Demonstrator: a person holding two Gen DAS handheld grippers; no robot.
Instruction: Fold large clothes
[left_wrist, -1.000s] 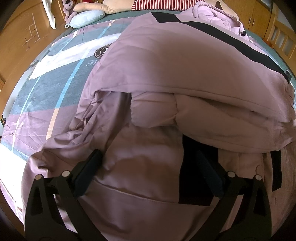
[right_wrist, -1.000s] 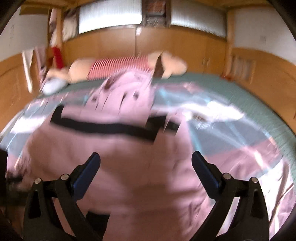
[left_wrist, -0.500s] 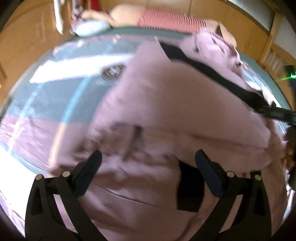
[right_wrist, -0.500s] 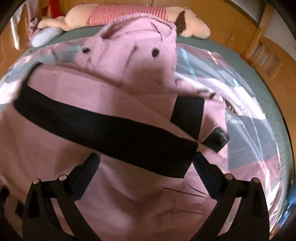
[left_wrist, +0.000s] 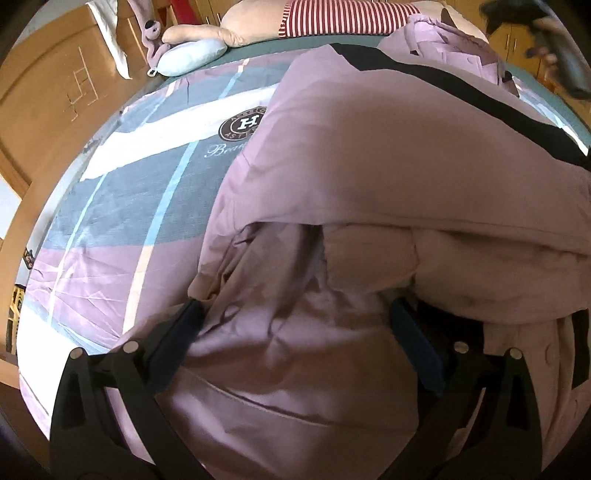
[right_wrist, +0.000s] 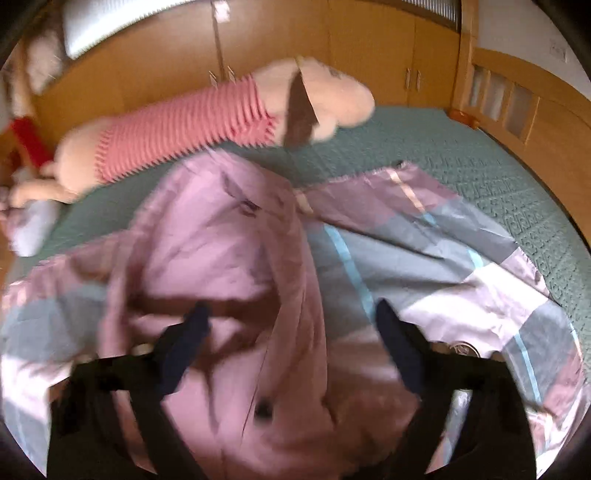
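A large mauve padded coat (left_wrist: 388, 177) with a black band lies folded on the bed; its upper layer overhangs a rumpled lower layer. My left gripper (left_wrist: 295, 332) is open and empty just above the coat's near part. In the right wrist view the coat's hood end (right_wrist: 221, 251) with a dark snap button lies below my right gripper (right_wrist: 291, 336), which is open and empty; this view is motion-blurred. The right gripper also shows at the top right of the left wrist view (left_wrist: 565, 55).
A patchwork sheet (left_wrist: 140, 206) of grey, white and pink covers a green quilt (right_wrist: 480, 162). A striped plush toy (right_wrist: 207, 125) and a pale blue pillow (left_wrist: 192, 59) lie by the wooden headboard. Wooden cabinets (right_wrist: 406, 55) line the far wall.
My right gripper has swung from over the coat's black band to the hood end, nearer the plush toy. My left gripper has dropped back close over the coat's near part.
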